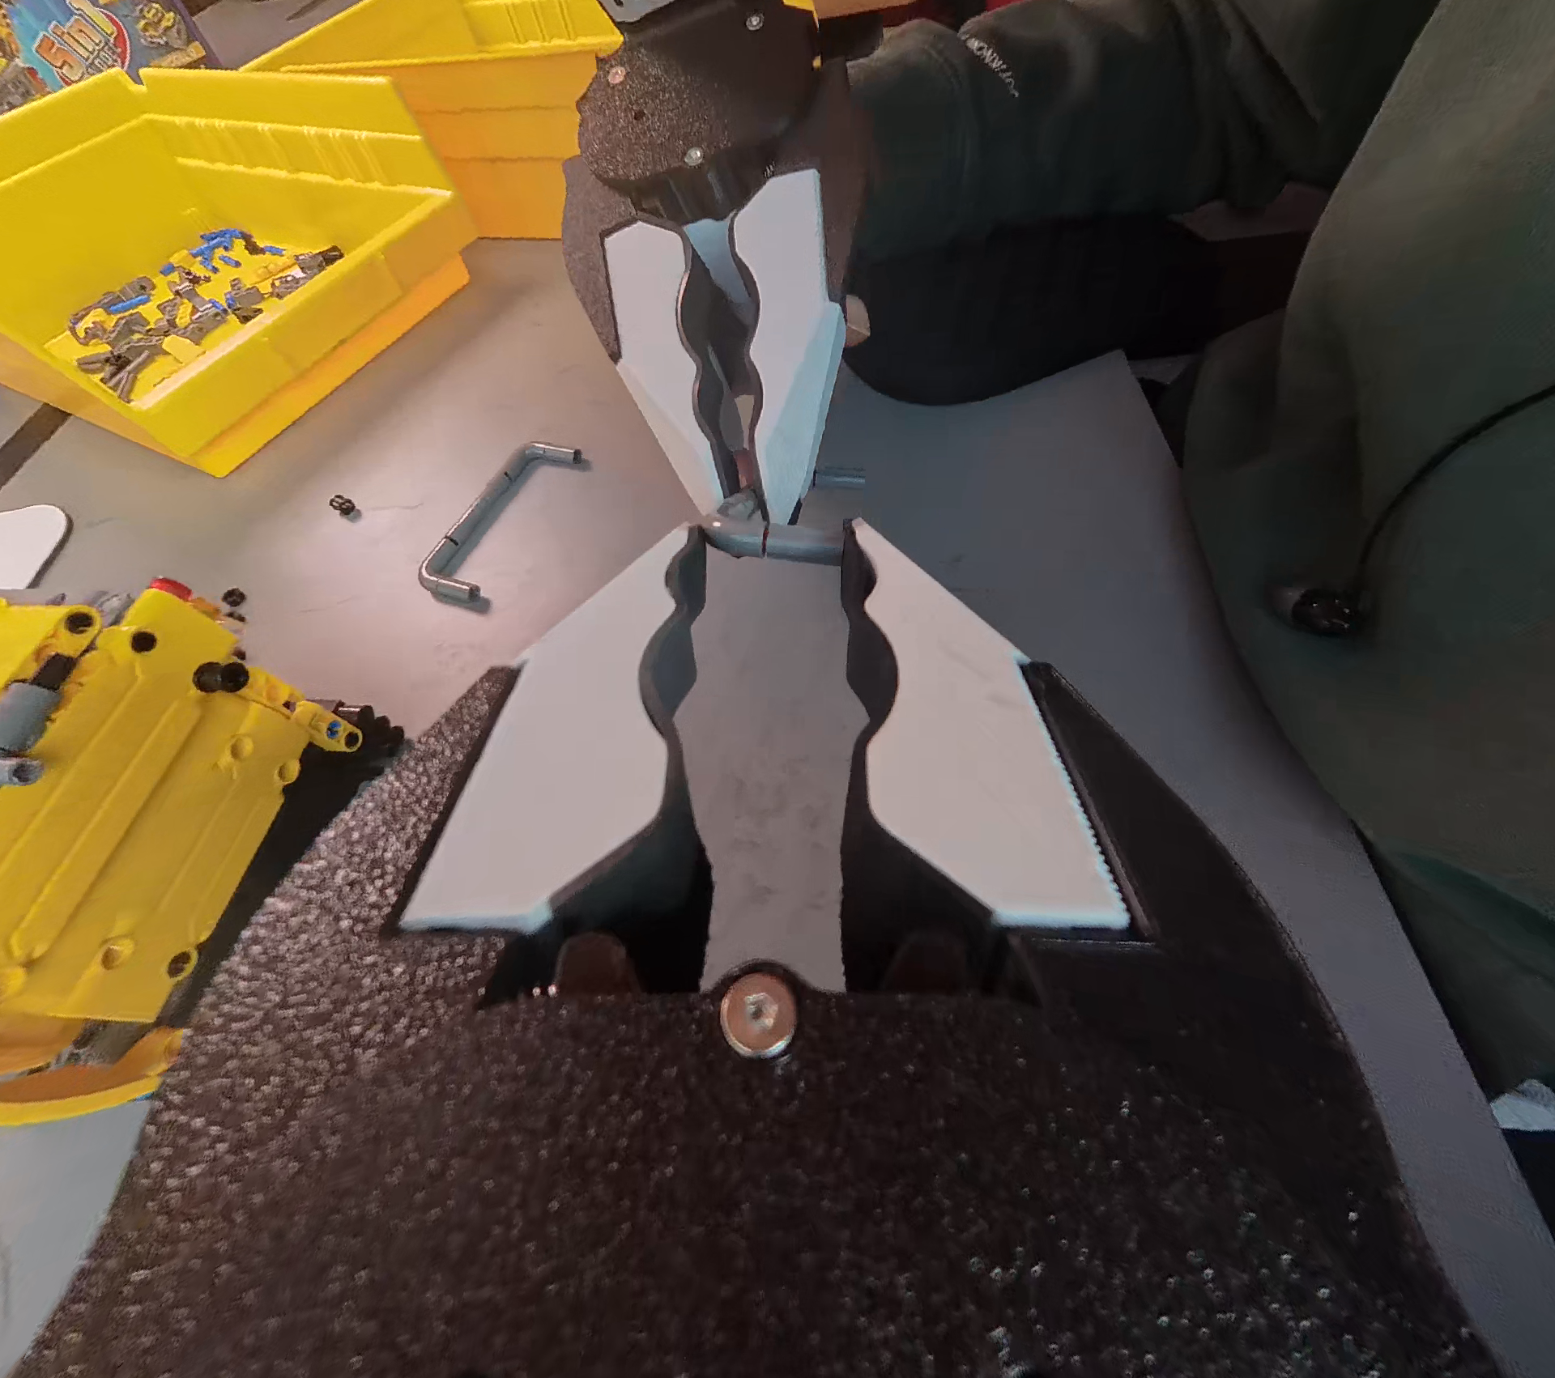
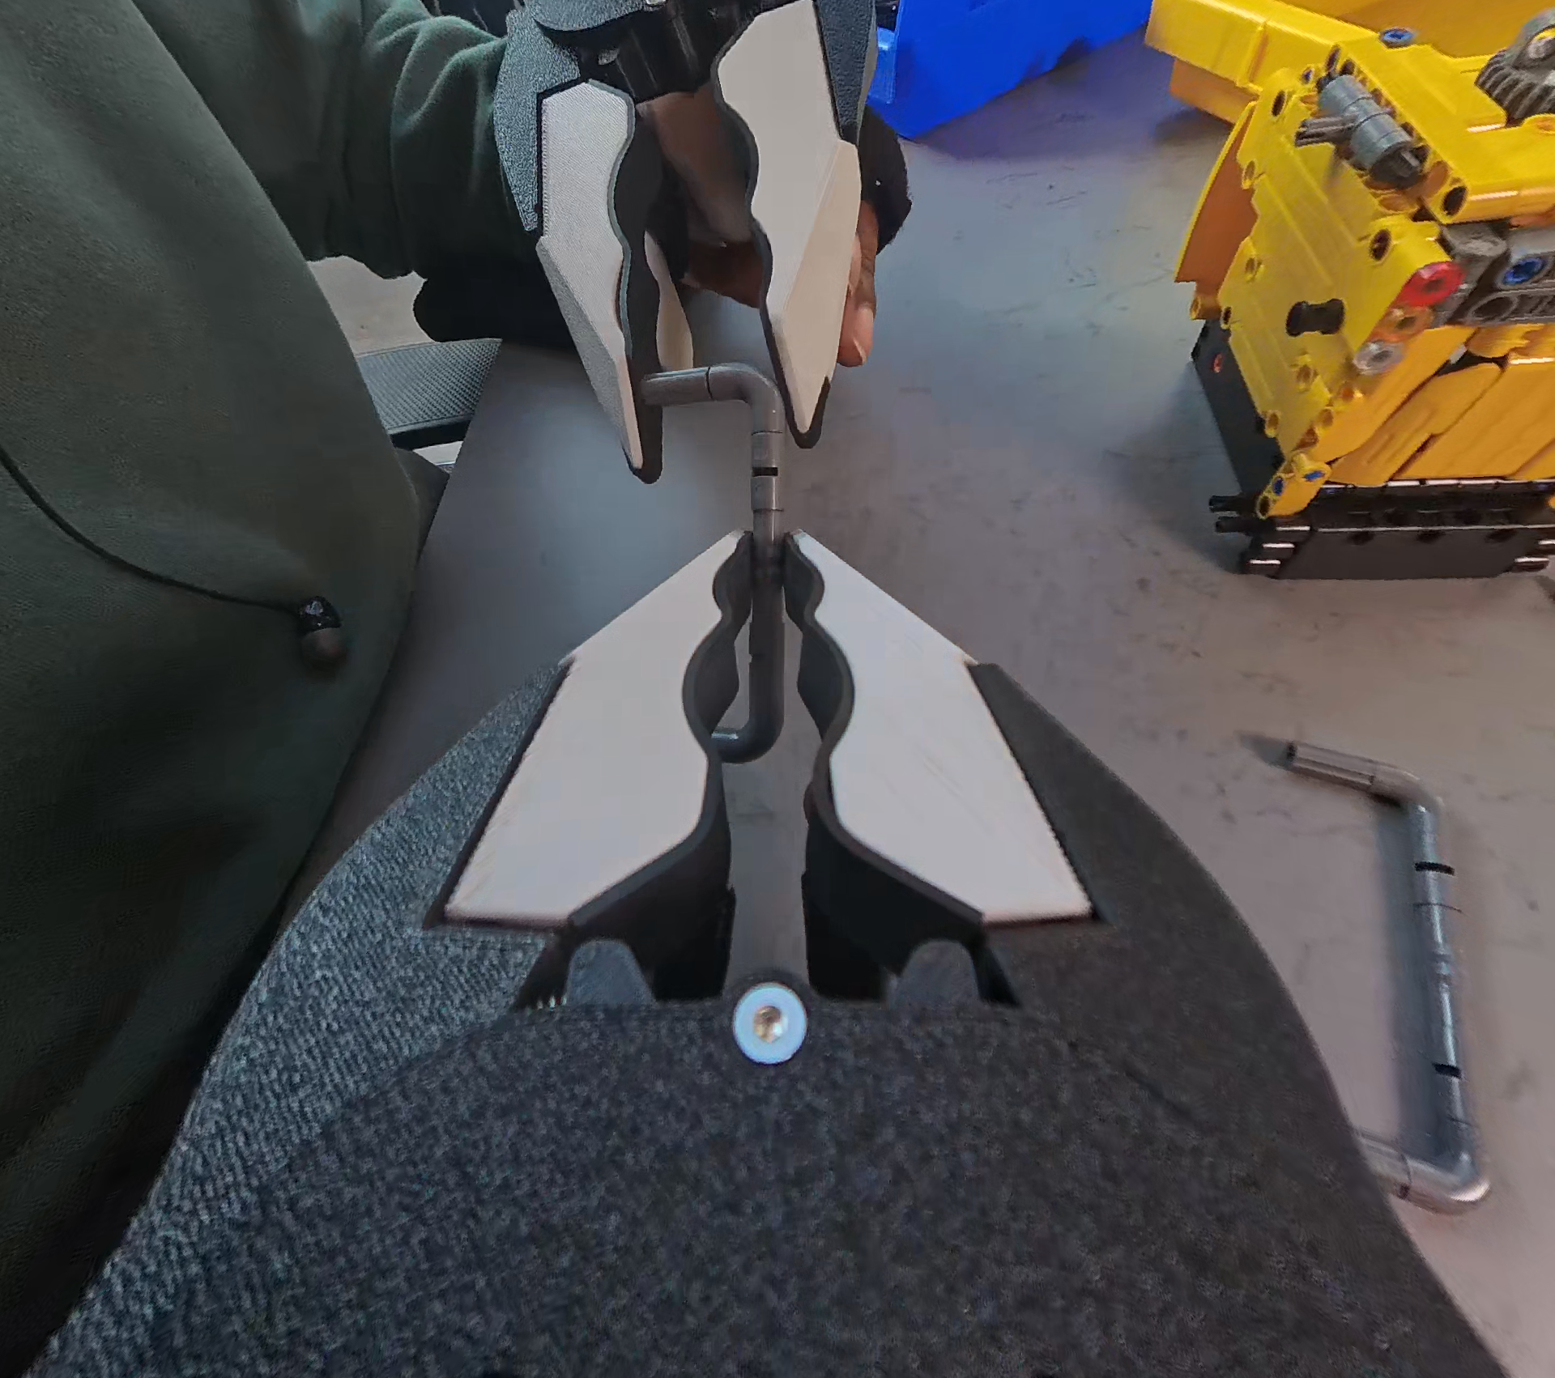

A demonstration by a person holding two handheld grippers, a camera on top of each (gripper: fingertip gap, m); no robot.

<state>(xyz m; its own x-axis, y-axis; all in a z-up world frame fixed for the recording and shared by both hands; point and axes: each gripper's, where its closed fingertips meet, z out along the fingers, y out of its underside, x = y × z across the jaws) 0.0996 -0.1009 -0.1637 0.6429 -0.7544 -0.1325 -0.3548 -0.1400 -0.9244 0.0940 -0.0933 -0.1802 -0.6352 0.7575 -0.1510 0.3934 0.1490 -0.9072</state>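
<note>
Grey table [image 2: 1052,623], two grippers, two pipes

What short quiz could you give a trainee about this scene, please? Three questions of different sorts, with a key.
1. True or false: the right gripper is shut on the grey bent tube.
2. Where does the second grey tube lie? A) flat on the table; B) inside a blue bin; C) between the left gripper's fingers.
3. Fill in the blank: the bin that holds the small loose parts is ____ in colour.

Key: 1 true; 2 A; 3 yellow.
</note>
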